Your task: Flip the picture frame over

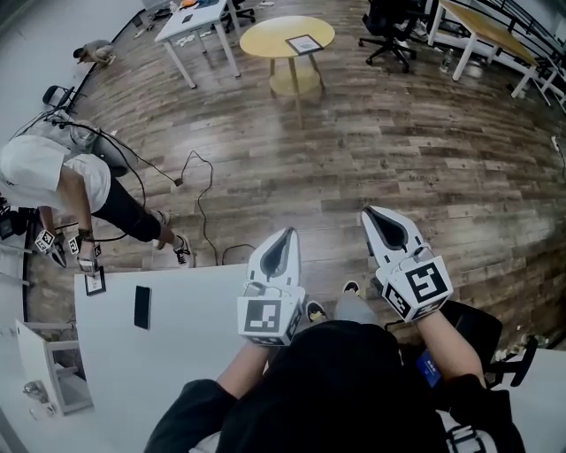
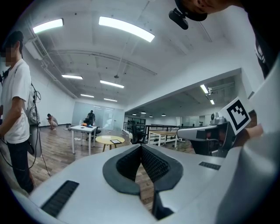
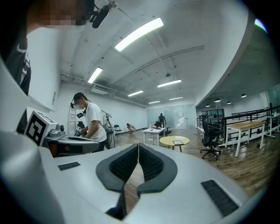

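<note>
A small dark-edged picture frame [image 1: 303,43] lies flat on a round yellow table [image 1: 274,34] far across the wooden floor. It also shows in the left gripper view as the frame [image 2: 116,141] and in the right gripper view as the frame [image 3: 178,142]. My left gripper [image 1: 287,233] and right gripper [image 1: 367,212] are held side by side over the floor, pointing roughly level toward that table, a long way short of it. Both are shut with nothing between the pads: the left gripper [image 2: 141,147] and the right gripper [image 3: 138,145].
A white table [image 1: 177,354] with a dark phone [image 1: 142,306] lies at my lower left. Another person [image 1: 53,172] bends over its corner with grippers and a second small frame [image 1: 95,281]. A cable [image 1: 199,190] trails on the floor. A white desk [image 1: 190,22] and office chairs [image 1: 389,22] stand beyond.
</note>
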`<state>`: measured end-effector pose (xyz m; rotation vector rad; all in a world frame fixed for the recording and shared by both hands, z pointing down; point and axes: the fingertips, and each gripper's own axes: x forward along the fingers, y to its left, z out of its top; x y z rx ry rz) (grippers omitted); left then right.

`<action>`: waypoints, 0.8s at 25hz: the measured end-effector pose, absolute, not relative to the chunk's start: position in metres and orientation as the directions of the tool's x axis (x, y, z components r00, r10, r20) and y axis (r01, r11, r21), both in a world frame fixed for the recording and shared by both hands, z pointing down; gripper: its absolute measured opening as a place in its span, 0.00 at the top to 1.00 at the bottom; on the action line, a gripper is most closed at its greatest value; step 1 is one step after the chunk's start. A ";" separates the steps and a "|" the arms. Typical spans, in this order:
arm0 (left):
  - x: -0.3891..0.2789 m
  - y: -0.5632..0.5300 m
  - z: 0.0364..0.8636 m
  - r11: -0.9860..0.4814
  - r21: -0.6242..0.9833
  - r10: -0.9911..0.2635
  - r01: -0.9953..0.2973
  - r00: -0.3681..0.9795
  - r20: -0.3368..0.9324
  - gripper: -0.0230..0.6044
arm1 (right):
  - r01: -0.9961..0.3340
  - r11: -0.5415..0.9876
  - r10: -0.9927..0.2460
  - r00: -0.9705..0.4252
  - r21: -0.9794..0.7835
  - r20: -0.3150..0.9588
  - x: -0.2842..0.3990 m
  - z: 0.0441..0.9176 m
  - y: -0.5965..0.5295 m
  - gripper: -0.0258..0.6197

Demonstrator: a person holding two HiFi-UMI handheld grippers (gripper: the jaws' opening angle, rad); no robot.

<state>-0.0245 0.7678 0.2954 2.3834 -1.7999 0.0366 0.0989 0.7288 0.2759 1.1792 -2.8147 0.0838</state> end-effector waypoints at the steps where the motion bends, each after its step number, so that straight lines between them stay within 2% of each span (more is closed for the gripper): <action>1: -0.025 0.766 0.296 -0.267 0.109 -0.953 -0.957 0.279 0.114 0.93 | -0.713 0.701 -0.708 -0.698 -0.014 0.103 0.098 0.277 0.727 0.93; 11: -0.020 0.711 0.306 -0.266 0.092 -0.951 -0.960 0.277 0.137 0.93 | -0.704 0.708 -0.697 -0.709 -0.050 0.112 0.102 0.291 0.671 0.93; 20: 0.002 0.606 0.310 -0.245 0.088 -0.953 -0.966 0.257 0.162 0.93 | -0.676 0.734 -0.666 -0.736 -0.068 0.123 0.119 0.298 0.569 0.93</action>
